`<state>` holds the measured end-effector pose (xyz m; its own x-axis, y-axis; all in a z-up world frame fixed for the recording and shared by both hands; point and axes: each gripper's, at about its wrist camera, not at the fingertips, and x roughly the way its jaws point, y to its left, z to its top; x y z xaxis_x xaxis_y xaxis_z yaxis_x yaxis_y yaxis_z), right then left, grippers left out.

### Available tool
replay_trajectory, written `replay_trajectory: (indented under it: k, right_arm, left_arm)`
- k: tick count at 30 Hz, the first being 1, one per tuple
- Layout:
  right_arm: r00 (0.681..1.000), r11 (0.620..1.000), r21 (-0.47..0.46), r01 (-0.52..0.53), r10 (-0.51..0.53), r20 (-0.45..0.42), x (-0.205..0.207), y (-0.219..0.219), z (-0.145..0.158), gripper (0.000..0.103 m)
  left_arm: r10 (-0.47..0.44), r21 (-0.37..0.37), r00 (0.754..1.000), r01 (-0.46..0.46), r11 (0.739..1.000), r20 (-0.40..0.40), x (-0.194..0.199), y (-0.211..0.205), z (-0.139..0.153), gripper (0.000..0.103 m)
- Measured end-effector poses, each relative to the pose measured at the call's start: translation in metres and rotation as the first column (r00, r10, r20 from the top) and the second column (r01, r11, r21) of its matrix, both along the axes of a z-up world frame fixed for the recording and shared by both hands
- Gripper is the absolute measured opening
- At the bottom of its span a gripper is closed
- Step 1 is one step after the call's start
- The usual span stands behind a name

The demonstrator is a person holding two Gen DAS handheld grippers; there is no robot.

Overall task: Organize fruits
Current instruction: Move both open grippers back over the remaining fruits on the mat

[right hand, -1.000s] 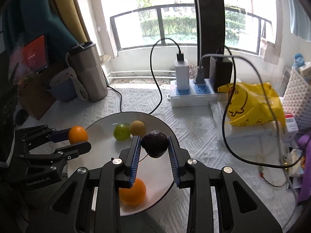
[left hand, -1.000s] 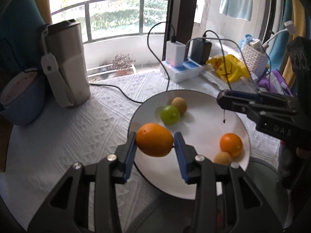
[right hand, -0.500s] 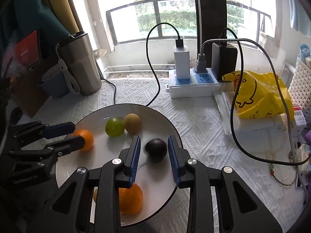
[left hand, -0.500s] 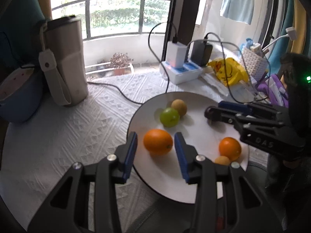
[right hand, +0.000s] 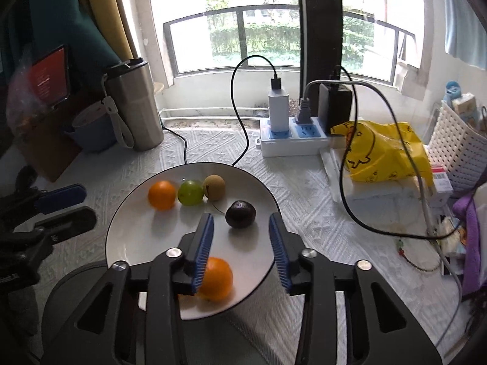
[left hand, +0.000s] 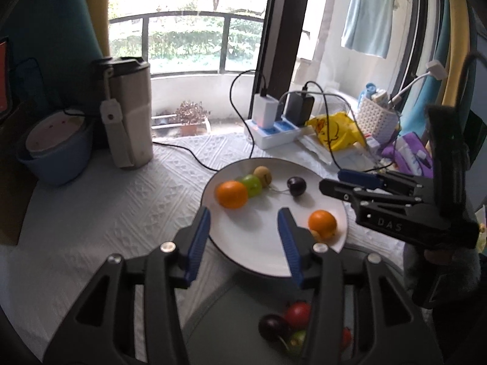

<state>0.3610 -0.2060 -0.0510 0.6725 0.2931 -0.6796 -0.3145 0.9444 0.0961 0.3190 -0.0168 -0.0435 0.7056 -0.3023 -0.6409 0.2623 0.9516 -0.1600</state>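
Left tool (left hand: 243, 237) and right tool (right hand: 240, 240) both empty, jaws just opened, parted above the white plate (right hand: 127, 237). On the plate: orange (left hand: 231, 194), green fruit (left hand: 252, 185), dark plum (right hand: 240, 213), a second orange (right hand: 216, 278).

The left gripper (left hand: 243, 237) has just been opening, nothing between its jaws. On the white plate (left hand: 261, 258), an orange (left hand: 232, 194) lies at ten o'clock touching a green fruit (left hand: 253, 185); a dark plum (left hand: 296, 185) sits at one o'clock, another orange (left hand: 322, 221) at three.
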Motion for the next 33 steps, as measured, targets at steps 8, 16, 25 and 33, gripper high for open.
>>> replay_trajectory:
  k: [8,16,25,33]
  right_arm:
    - [1.000,1.000,0.006,0.009,-0.009,0.020,-0.027,-0.002,0.009,0.046]
    - [0.999,0.999,0.034,0.007,-0.008,0.043,-0.058,-0.007,0.023,0.046]
    - [1.000,0.999,0.038,-0.019,0.019,0.013,-0.098,-0.006,0.014,0.046]
    - [0.993,0.993,0.055,-0.103,0.106,-0.047,-0.122,0.011,-0.009,0.047]
  left_arm:
    - [0.000,-0.026,1.000,0.000,1.000,0.025,-0.030,0.004,0.010,0.048]
    - [0.010,-0.048,0.999,-0.008,0.999,0.034,-0.058,0.013,0.012,0.049]
    - [0.031,-0.049,0.999,-0.030,0.998,0.022,-0.091,0.022,0.002,0.050]
    - [0.062,-0.083,0.998,-0.062,0.995,-0.001,-0.119,0.028,-0.008,0.072]
